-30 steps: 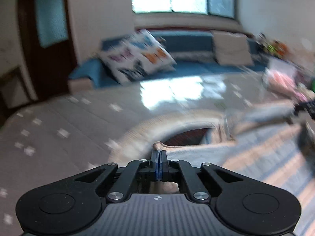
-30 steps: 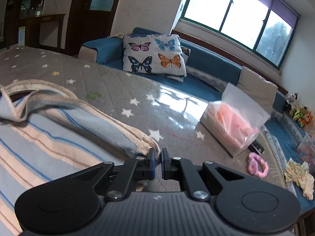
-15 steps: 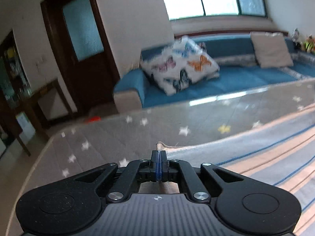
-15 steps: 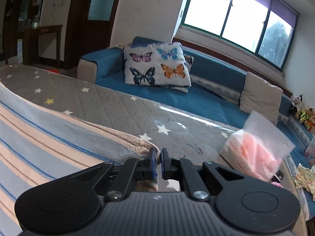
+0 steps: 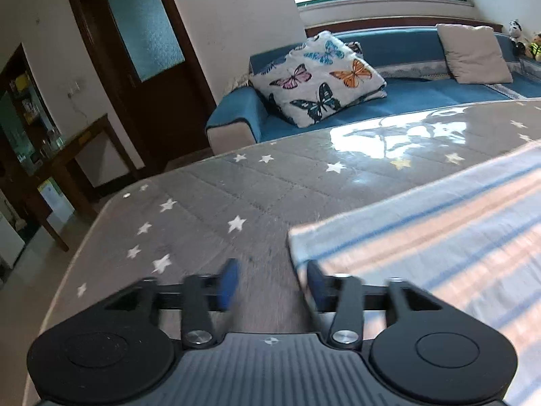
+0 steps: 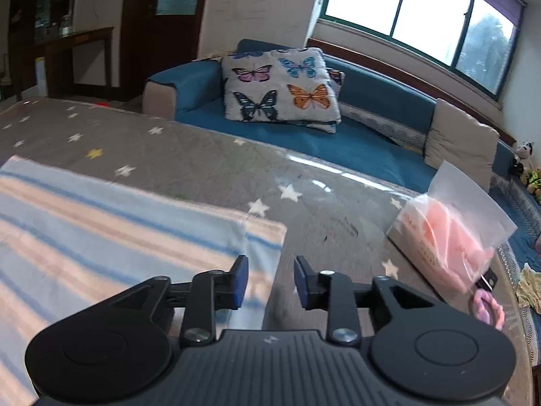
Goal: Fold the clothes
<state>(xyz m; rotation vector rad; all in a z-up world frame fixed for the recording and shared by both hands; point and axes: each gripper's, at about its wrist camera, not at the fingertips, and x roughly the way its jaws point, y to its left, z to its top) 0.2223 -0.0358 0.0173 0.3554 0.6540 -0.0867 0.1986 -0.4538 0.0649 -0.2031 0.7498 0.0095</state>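
Grippers: left hand-held gripper point(image 5: 270, 282), right hand-held gripper point(image 6: 270, 280), both opening, gripping nothing; one striped garment point(image 6: 111, 233) flat.

Both tools were clamped on the striped garment's point(image 6: 111, 233) edge a second ago; now I see the left tool point(image 5: 270, 282) with its jaws opening, the corner of the cloth lying flat on the star-patterned surface point(image 5: 209, 209) just inside its right finger. The right tool point(image 6: 270, 280) is opening too, its corner dropped between the fingers. The garment, raised and rumpled earlier, now lies spread flat.
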